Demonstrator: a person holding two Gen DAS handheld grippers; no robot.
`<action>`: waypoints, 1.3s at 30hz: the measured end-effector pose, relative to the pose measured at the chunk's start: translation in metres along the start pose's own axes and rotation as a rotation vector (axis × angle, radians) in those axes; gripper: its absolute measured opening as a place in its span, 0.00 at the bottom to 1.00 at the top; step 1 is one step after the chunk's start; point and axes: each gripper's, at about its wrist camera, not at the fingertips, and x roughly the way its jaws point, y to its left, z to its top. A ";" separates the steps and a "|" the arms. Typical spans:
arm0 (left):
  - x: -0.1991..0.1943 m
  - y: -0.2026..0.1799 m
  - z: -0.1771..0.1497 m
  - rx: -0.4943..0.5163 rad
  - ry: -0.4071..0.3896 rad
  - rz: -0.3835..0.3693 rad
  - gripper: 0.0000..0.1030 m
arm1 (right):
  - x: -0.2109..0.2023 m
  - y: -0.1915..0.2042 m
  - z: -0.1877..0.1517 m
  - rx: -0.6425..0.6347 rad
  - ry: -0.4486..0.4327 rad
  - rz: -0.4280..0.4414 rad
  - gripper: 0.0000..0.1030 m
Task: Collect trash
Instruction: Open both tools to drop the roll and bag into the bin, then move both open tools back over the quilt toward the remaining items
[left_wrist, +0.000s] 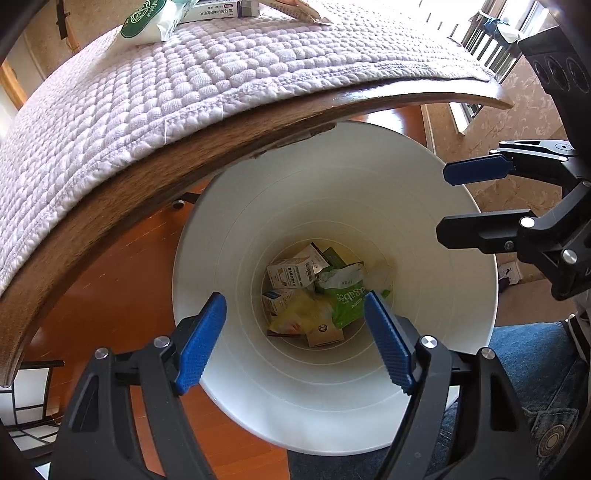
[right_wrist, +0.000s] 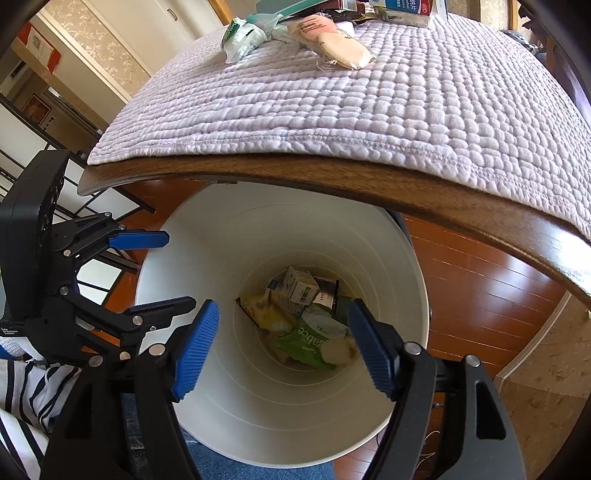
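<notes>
Trash (small cartons, a green packet, a yellow wrapper) lies at the bottom of a white bin standing on the wooden floor, partly under the worktop edge. Left gripper and right gripper hang above the bin mouth, jaws spread, nothing between them. A quilted mat on the worktop carries further packets.

Bin stands on floor partly under table edge; cartons and pouch lie inside; packets lie on the mat.
</notes>
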 end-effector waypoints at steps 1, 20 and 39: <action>0.000 0.000 0.000 -0.001 0.000 -0.001 0.76 | -0.001 0.000 0.000 -0.001 0.000 -0.003 0.70; -0.020 0.002 0.011 -0.004 -0.014 -0.006 0.76 | -0.014 0.001 -0.003 -0.005 -0.020 -0.021 0.70; -0.104 0.015 0.041 -0.019 -0.187 0.027 0.76 | -0.077 0.005 0.021 -0.024 -0.166 -0.045 0.70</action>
